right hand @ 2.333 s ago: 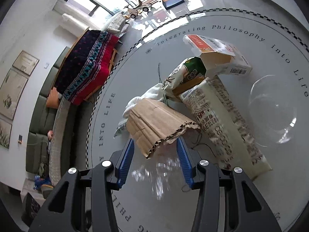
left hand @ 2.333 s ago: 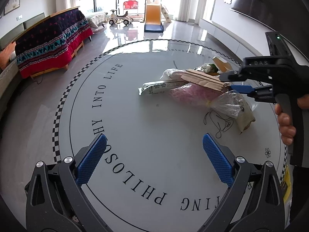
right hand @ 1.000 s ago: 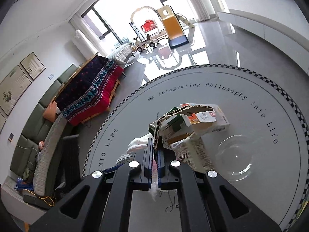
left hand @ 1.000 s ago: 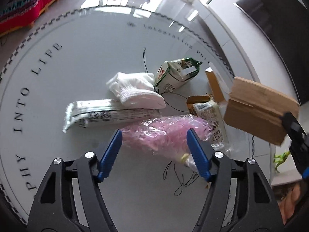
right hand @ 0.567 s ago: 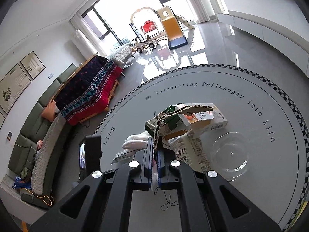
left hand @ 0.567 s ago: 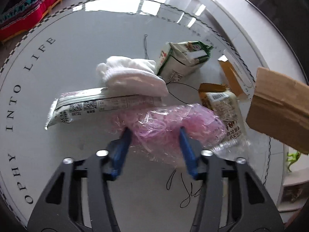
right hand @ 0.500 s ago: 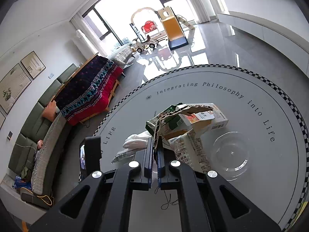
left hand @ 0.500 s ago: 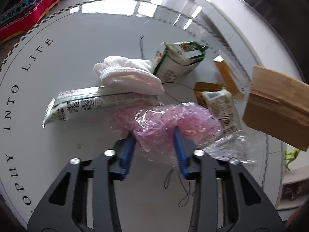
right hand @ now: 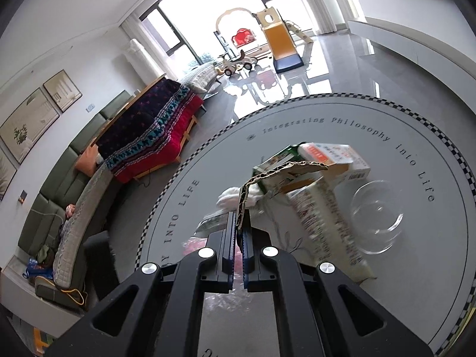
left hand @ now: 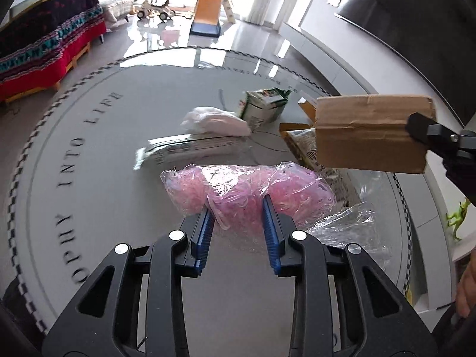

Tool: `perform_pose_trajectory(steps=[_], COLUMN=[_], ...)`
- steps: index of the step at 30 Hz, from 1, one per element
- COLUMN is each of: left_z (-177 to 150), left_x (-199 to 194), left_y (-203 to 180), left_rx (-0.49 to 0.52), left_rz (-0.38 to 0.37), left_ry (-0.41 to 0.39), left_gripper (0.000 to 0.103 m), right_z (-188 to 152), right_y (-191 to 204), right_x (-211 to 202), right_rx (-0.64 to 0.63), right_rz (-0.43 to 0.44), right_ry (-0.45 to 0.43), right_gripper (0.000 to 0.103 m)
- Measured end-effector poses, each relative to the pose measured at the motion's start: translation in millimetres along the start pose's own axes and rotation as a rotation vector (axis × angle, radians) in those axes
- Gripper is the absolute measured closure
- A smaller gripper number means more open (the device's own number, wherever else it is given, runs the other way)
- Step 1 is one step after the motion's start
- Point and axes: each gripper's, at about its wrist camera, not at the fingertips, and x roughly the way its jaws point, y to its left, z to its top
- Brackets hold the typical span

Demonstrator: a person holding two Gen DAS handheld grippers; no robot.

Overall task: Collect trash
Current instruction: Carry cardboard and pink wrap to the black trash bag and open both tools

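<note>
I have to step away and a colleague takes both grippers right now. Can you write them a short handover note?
Left gripper: shut on the pink plastic bag, lifted off the table.
Right gripper: shut on the cardboard piece, held in the air.
Left on the table: white cloth, long wrapper, green carton, noodle pack, clear lid.
No bin in view.

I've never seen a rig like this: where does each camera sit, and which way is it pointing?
Left wrist: sits behind the left gripper, looking down at the round grey table; its fingers squeeze the pink-filled clear plastic bag.
Right wrist: behind the right gripper, facing the table and lounge, clamping the brown corrugated cardboard piece.
Shared: cardboard, green-and-white carton.
</note>
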Motion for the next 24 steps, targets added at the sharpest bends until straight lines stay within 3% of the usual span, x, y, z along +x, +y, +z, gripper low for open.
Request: perform_pose_trajectory(steps=[12, 24], left_z=[-39.9, -87.0], left_x=[-70.3, -141.0], left_y=[55.3, 113.0], left_rx=[-0.059, -0.152], left_rz=[0.081, 0.181], left_ry=[-0.077, -0.123], left_gripper=[0.072, 0.072], right_z=[-32.1, -80.6], right_y=[68.0, 159.9], right_x=[13.3, 31.1], right_rx=[-0.102, -0.243], right_rz=[0.062, 0.169], right_ry=[0.062, 0.160], right_gripper=[0.098, 0.098])
